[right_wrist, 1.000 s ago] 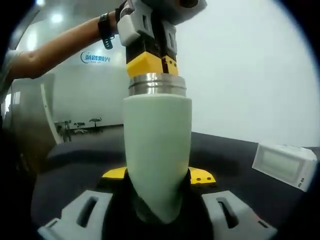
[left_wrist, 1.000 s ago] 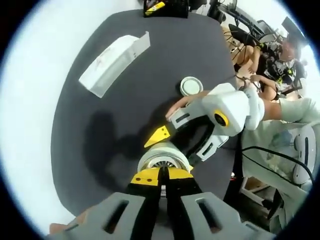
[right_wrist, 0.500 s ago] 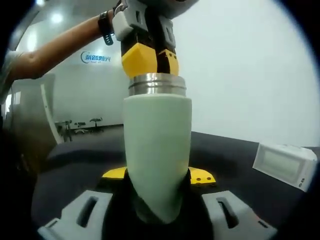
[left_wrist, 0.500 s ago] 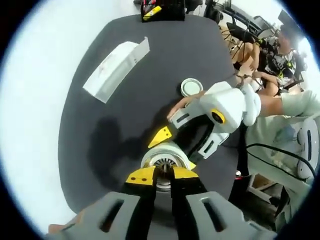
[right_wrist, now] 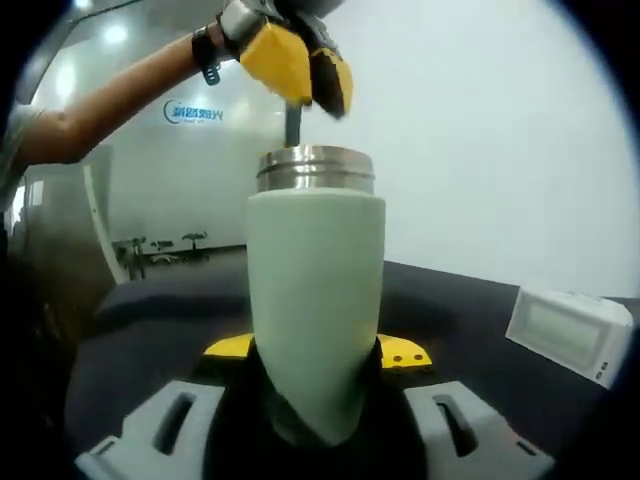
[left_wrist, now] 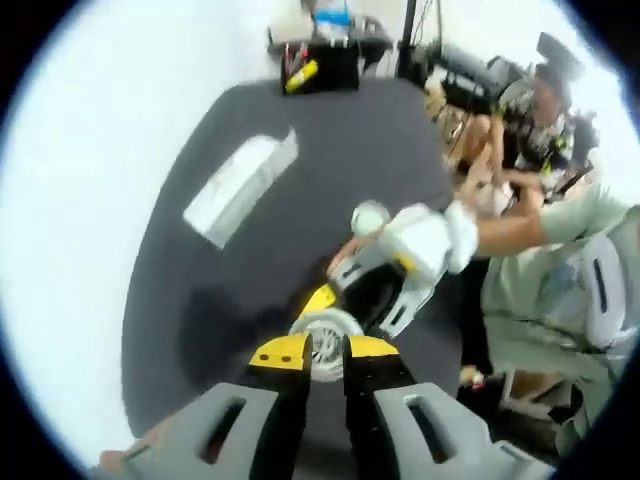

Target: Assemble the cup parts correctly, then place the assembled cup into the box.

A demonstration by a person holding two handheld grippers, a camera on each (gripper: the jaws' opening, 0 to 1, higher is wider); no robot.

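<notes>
Presently, items as they stand:

1. Cup body (right_wrist: 315, 300), pale green with a steel neck, upright at the centre of the right gripper view. My right gripper (right_wrist: 317, 395) clamps it low on its tapered base, jaws closed on either side, so the open mouth faces up for the next part. In the left gripper view it is the ringed steel mouth (left_wrist: 325, 332) at lower centre, seen from above.

2. My left gripper (left_wrist: 324, 352), yellow-tipped, jaws drawn narrow with a slim gap. In the right gripper view it hangs at top centre (right_wrist: 297, 62), directly over the mouth and apart from it. A thin dark stem (right_wrist: 292, 122) runs down from the tips toward the mouth; whether I grip it I cannot tell.

3. Lid (left_wrist: 370, 215), small, round and white, on the black table (left_wrist: 200, 290) just above the right gripper's housing, middle of the left gripper view. Not yet fitted, I judge.

4. Box, white and oblong: upper left of the left gripper view (left_wrist: 240, 187), lower right edge of the right gripper view (right_wrist: 570, 335). Kept clear of the work until the cup is whole
</notes>
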